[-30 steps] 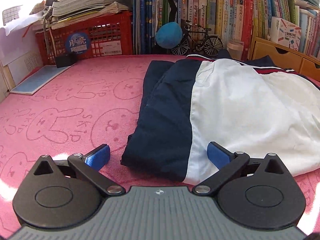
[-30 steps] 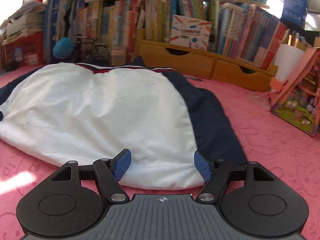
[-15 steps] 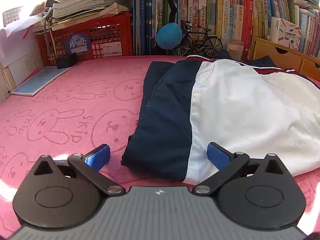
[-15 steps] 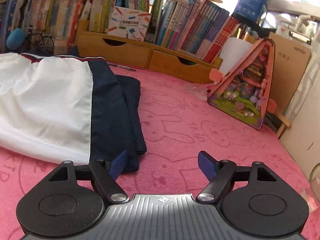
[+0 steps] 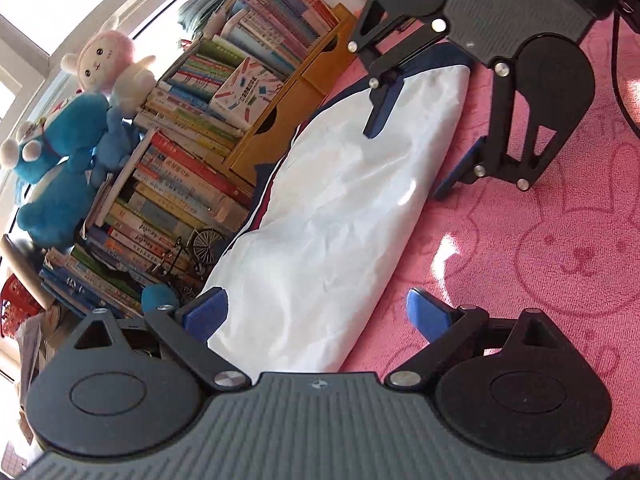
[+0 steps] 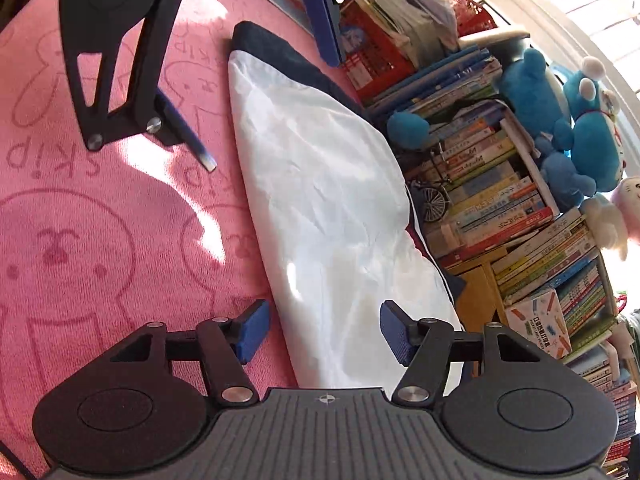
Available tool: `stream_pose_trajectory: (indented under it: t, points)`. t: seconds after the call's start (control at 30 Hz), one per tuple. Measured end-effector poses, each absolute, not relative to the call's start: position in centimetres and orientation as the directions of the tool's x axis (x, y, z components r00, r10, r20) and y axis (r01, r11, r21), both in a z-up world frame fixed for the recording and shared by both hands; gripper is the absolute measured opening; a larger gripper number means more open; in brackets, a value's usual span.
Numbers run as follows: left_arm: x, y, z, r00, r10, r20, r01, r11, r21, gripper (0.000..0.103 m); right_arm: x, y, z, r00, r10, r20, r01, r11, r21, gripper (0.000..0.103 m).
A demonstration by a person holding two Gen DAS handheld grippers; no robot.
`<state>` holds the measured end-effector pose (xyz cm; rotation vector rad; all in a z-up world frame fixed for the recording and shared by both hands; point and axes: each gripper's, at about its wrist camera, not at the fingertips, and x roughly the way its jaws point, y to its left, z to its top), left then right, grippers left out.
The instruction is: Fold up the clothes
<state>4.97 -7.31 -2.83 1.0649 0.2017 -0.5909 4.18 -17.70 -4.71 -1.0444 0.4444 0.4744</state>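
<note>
A: Looking across the pink cover (image 5: 540,216) first: it is filling the whole near side of both views, with the jacket (image 5: 320,220) lying flat on it, white panel up and navy edging showing at the far ends.

B: What is sitting behind it?

A: Books (image 5: 180,184) are standing in rows along the back, with wooden drawers (image 5: 280,112) beside them and blue and pink plush toys (image 5: 68,140) perched on top. A small model bicycle (image 6: 434,200) is standing just beside the jacket's collar edge.

B: And my two tools?

A: I am holding both rolled onto their sides, one at each end of the jacket, facing each other. The left gripper (image 5: 316,316) is standing wide apart, its jaws having just eased in slightly; one pad is over the white cloth, the other over the cover, with the jacket's hem edge between them and neither pad pressing on it. The right gripper (image 6: 320,332) has just been closing, though its pads are standing clear of the cloth, again straddling the hem edge at its own end. Neither one is grasping anything.
</note>
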Motion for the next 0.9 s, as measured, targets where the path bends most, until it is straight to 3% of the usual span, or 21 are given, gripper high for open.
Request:
stream_pose_trajectory:
  t: [0.17, 0.23, 0.3, 0.4, 0.5, 0.6, 0.67, 0.7, 0.73, 0.8, 0.83, 0.87, 0.9]
  points:
    - [5.6, -9.5, -4.1, 0.845, -0.424, -0.327, 0.472, 0.303, 0.828, 0.094, 6.0, -19.3, -2.4, 0.801, 0.208, -0.562, -0.564, 0.579, -0.589, 0.036]
    - [6.1, -10.1, -4.4, 0.837, -0.441, -0.324, 0.469, 0.274, 0.84, 0.091, 6.4, -19.9, -1.8, 0.795, 0.228, -0.562, -0.563, 0.623, -0.544, 0.036]
    - [6.8, -10.8, -4.4, 0.835, -0.421, -0.355, 0.487, 0.261, 0.834, 0.057, 6.3, -20.4, -1.4, 0.784, 0.254, -0.567, -0.576, 0.638, -0.511, 0.036]
    - [7.8, -10.8, -4.1, 0.806, -0.415, -0.422, 0.551, 0.265, 0.792, 0.036, 5.3, -20.4, -1.8, 0.788, 0.278, -0.549, -0.594, 0.576, -0.561, 0.038]
    - [7.7, -10.5, -3.4, 0.794, -0.42, -0.439, 0.574, 0.284, 0.768, 0.028, 4.4, -19.4, -3.5, 0.797, 0.255, -0.548, -0.6, 0.437, -0.67, 0.055]
    - [7.7, -10.5, -2.6, 0.798, -0.421, -0.431, 0.574, 0.312, 0.757, 0.025, 4.1, -17.5, -5.9, 0.833, 0.223, -0.506, -0.553, 0.295, -0.779, 0.055]
    - [7.6, -10.4, -2.0, 0.797, -0.426, -0.429, 0.579, 0.336, 0.743, 0.024, 5.2, -16.2, -6.8, 0.886, 0.17, -0.432, -0.463, 0.279, -0.841, 0.049]
    - [7.6, -10.2, -1.9, 0.796, -0.428, -0.429, 0.582, 0.342, 0.738, 0.024, 5.9, -15.7, -7.2, 0.918, 0.127, -0.375, -0.396, 0.276, -0.876, 0.032]
    - [7.6, -10.1, -2.0, 0.801, -0.426, -0.42, 0.571, 0.333, 0.751, 0.023, 6.5, -15.6, -7.4, 0.936, 0.105, -0.337, -0.353, 0.28, -0.893, 0.024]
    - [7.3, -9.8, -2.5, 0.818, -0.42, -0.394, 0.535, 0.303, 0.788, 0.024, 7.3, -15.6, -7.0, 0.935, 0.097, -0.341, -0.354, 0.33, -0.875, 0.011]
    - [7.2, -9.7, -2.9, 0.827, -0.417, -0.377, 0.511, 0.279, 0.813, 0.026, 7.4, -15.7, -6.8, 0.932, 0.099, -0.348, -0.36, 0.345, -0.867, 0.009]
    - [7.1, -9.7, -3.7, 0.844, -0.413, -0.344, 0.464, 0.238, 0.853, 0.037, 7.5, -15.7, -6.6, 0.93, 0.101, -0.354, -0.366, 0.36, -0.858, 0.009]
    - [6.9, -9.7, -4.7, 0.864, -0.411, -0.292, 0.394, 0.19, 0.899, 0.064, 7.6, -15.8, -6.4, 0.929, 0.104, -0.355, -0.367, 0.364, -0.856, 0.008]
